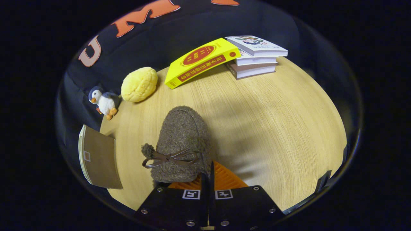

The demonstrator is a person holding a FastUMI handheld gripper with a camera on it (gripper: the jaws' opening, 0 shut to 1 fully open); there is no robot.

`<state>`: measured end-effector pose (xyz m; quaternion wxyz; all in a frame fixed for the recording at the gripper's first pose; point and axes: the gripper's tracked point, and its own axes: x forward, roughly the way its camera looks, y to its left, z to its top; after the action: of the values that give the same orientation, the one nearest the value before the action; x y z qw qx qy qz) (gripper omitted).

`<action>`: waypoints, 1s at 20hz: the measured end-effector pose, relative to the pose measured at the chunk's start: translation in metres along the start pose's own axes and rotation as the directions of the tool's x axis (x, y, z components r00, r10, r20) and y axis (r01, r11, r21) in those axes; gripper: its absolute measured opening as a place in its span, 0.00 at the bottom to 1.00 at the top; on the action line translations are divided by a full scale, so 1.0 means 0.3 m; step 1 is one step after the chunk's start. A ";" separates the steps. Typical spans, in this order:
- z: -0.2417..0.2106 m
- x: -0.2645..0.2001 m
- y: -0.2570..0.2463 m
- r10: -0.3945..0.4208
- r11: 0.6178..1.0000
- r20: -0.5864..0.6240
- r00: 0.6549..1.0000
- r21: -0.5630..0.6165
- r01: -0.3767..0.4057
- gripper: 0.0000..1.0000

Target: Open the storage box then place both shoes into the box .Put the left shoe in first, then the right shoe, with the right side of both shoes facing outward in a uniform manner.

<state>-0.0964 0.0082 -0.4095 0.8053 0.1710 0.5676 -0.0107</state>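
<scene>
Shoe (181,144), brown and fuzzy, lies directly ahead of the hand-held gripper (208,179), long axis running away along the fingers, toe pointing over the tabletop (273,128); we judge the fingers closed together on its heel rim.

Even, fairly bright light falls from overhead on the wooden surface (273,128), which shows motion smear toward its near rim. Soft shadows lie beside the shoe (181,144). Fisheye bending curves the edges; the backdrop stays dim.
</scene>
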 end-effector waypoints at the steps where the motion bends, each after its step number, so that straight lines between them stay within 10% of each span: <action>1: 0.006 -0.034 0.063 0.008 1.000 0.006 1.000 0.005 -0.008 0.02; 20: -0.112 -0.284 1.217 0.080 0.988 0.025 0.997 -0.136 -0.076 0.03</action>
<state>-0.0800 0.3466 -0.2452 0.8233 0.1380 0.5476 0.0564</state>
